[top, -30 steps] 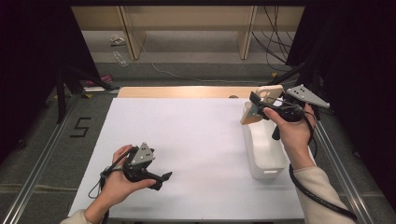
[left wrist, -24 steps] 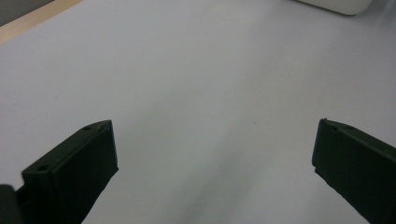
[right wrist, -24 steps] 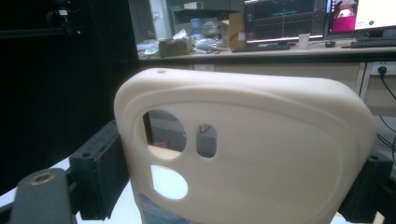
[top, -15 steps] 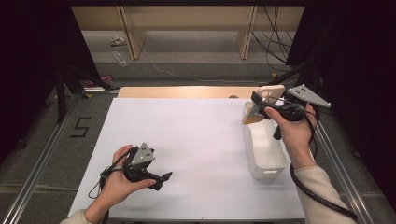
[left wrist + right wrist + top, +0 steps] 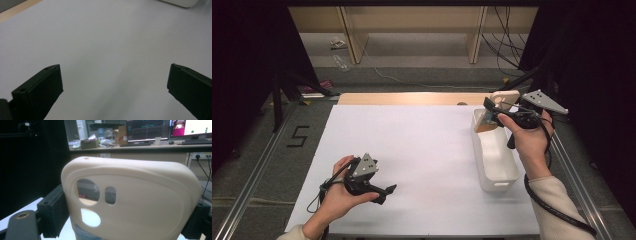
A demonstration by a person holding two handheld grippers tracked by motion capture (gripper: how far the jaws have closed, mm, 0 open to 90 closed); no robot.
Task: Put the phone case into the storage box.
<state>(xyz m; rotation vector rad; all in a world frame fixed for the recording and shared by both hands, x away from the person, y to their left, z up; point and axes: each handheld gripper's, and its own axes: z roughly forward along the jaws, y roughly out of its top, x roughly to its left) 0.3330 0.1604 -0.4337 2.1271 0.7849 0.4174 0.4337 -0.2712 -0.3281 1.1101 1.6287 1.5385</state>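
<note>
The right gripper (image 5: 493,111) squeezes a cream phone case (image 5: 498,104) between its jaws, up above the far end of the white tub (image 5: 497,165), while the left gripper (image 5: 384,192) sits wide open and empty, well away from the tub.

One phone case (image 5: 130,202), one white bin (image 5: 494,155)

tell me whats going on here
A person works at a white table with a gripper in each hand. The right gripper is clamped on a cream phone case, holding it above the far end of a white bin. The left gripper rests low over the table, jaws open and empty.
</note>
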